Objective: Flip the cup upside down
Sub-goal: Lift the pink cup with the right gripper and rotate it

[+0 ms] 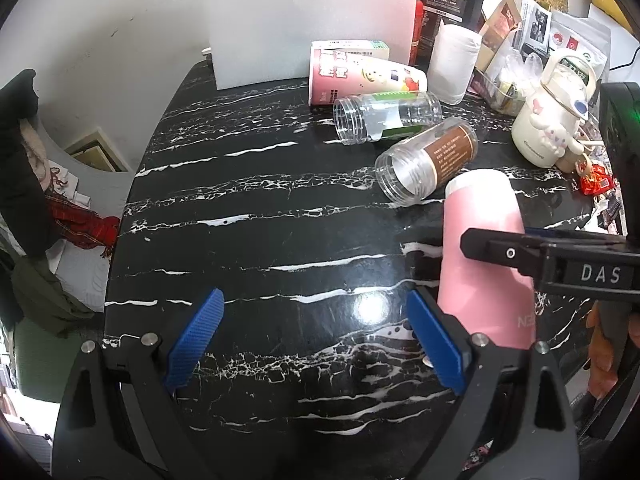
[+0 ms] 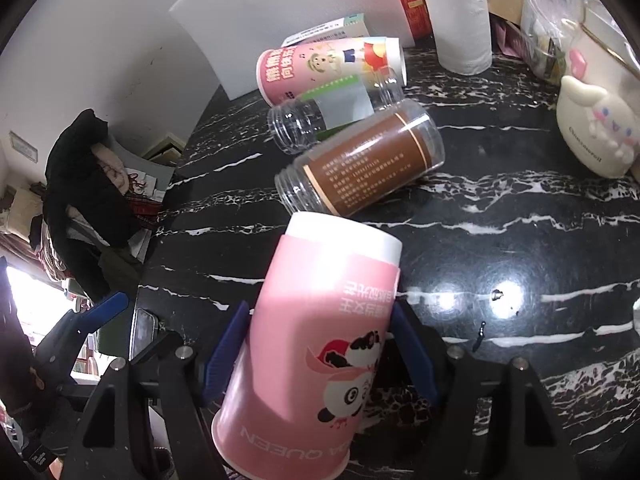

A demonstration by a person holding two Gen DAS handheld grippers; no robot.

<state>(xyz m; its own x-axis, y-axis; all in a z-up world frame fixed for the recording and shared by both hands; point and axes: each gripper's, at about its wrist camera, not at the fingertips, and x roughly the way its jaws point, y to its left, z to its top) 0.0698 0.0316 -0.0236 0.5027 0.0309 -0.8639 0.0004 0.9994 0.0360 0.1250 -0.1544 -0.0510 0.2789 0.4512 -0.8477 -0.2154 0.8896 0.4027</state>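
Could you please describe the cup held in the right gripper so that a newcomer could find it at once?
On the black marble table, find the row of containers lying on their sides. Nearest the camera, the pink paper cup sits between the blue pads of the right gripper. Unlike the neighbouring clear jar with a brown label, it shows a cartoon panda.

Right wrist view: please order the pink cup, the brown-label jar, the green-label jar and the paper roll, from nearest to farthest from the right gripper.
1. Pink cup: between the right gripper fingers.
2. Brown-label jar: lying just beyond.
3. Green-label jar: lying behind it.
4. Paper roll: upright, far right.
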